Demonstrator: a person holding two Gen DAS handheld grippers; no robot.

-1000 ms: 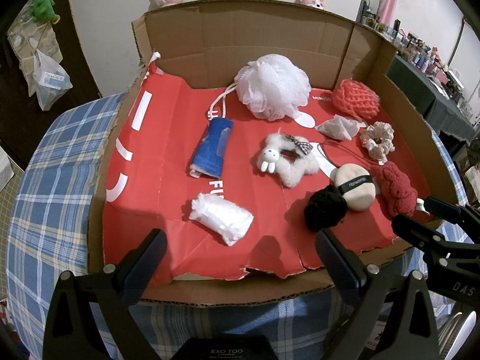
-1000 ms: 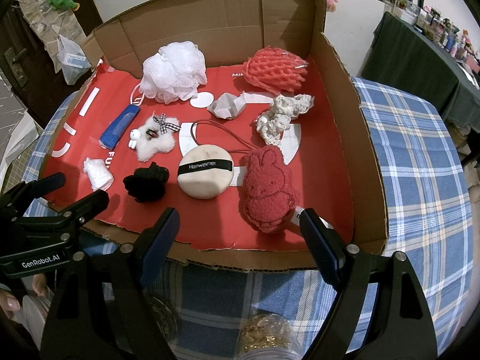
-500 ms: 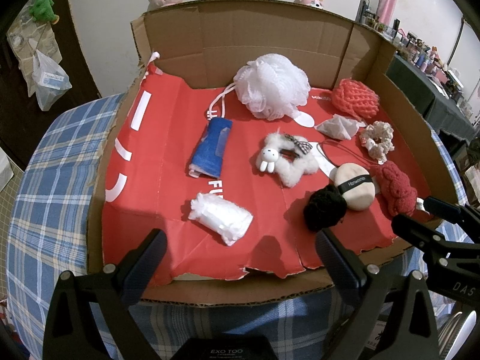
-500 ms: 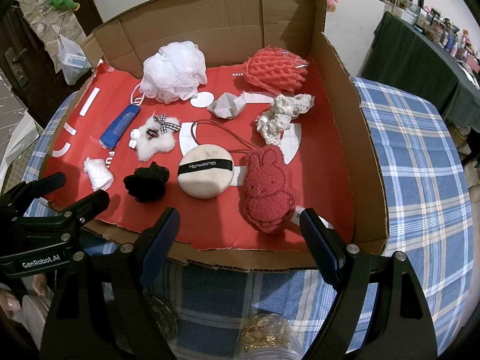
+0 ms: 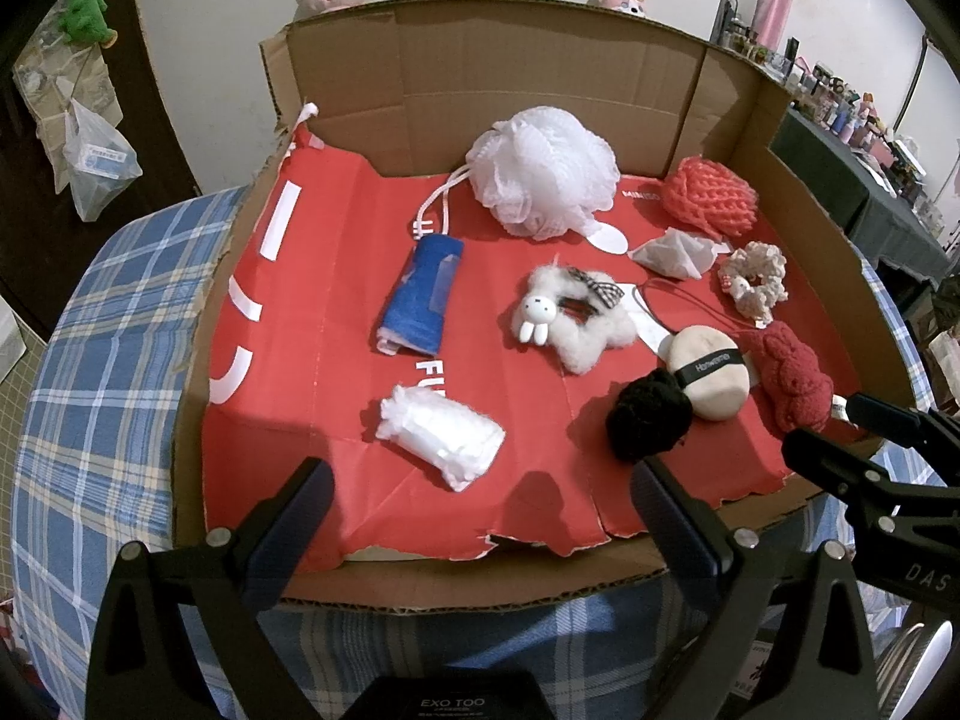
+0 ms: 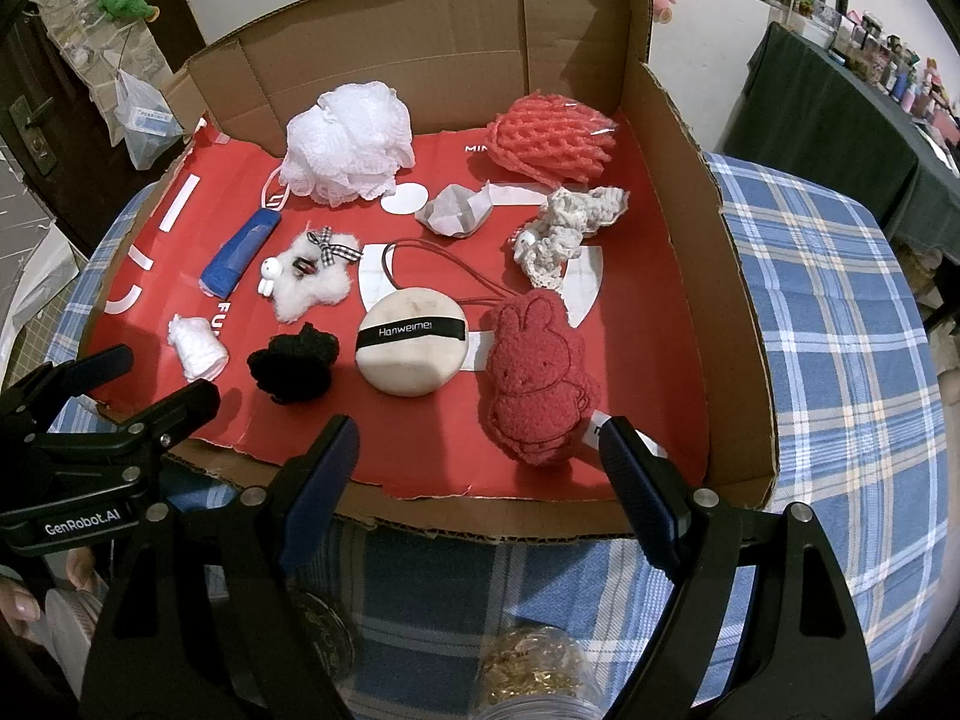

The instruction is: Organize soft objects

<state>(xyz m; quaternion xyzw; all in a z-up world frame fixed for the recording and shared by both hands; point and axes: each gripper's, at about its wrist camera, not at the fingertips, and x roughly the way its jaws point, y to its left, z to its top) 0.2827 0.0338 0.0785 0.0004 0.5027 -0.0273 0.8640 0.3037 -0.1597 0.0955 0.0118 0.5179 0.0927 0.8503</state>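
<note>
Several soft objects lie on red paper in a cardboard box point(image 5: 540, 60): a white mesh puff point(image 5: 543, 180), a blue roll point(image 5: 423, 297), a white wad point(image 5: 441, 435), a white fluffy bunny clip point(image 5: 570, 318), a black pom point(image 5: 648, 417), a beige powder puff point(image 6: 411, 351), a red plush bunny point(image 6: 537, 375), a cream scrunchie point(image 6: 564, 228) and a red foam net point(image 6: 549, 138). My left gripper point(image 5: 480, 492) is open and empty at the box's front edge, near the white wad. My right gripper point(image 6: 480, 444) is open and empty in front of the red bunny.
The box sits on a blue plaid tablecloth point(image 6: 840, 330). A crumpled paper piece point(image 6: 459, 210) lies mid-back in the box. Two clear jars point(image 6: 534, 678) stand just below my right gripper. A dark table with bottles point(image 6: 852, 90) stands at the far right.
</note>
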